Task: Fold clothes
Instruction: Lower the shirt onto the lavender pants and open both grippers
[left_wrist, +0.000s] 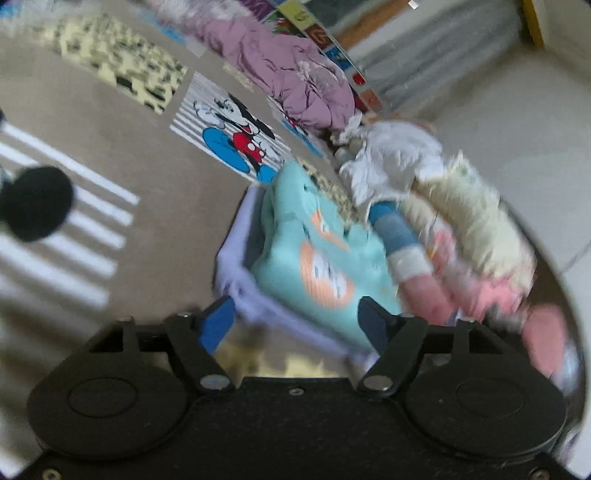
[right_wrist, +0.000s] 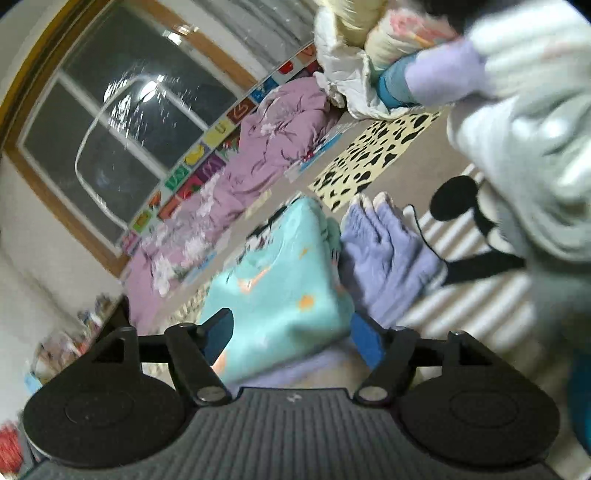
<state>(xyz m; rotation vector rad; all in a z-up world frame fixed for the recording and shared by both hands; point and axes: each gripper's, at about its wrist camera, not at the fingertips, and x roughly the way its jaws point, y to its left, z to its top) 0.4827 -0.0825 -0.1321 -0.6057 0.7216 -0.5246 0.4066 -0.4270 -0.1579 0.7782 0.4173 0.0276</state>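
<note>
While both pictures are smeared by motion, we can see the left gripper (left_wrist: 293, 317) and the right gripper (right_wrist: 291, 332) each with jaws spread wide and nothing pinched between their blue pads. We find the turquoise garment (left_wrist: 317, 251), printed with orange shapes, lying folded on a lavender garment (left_wrist: 236, 254) on the beige cartoon-print blanket (left_wrist: 155, 192), just beyond both grippers. Right of it in the left view sits a pile of clothes (left_wrist: 454, 221), white, cream and pink. Farther off lies a crumpled mauve quilt (left_wrist: 295, 74).
</note>
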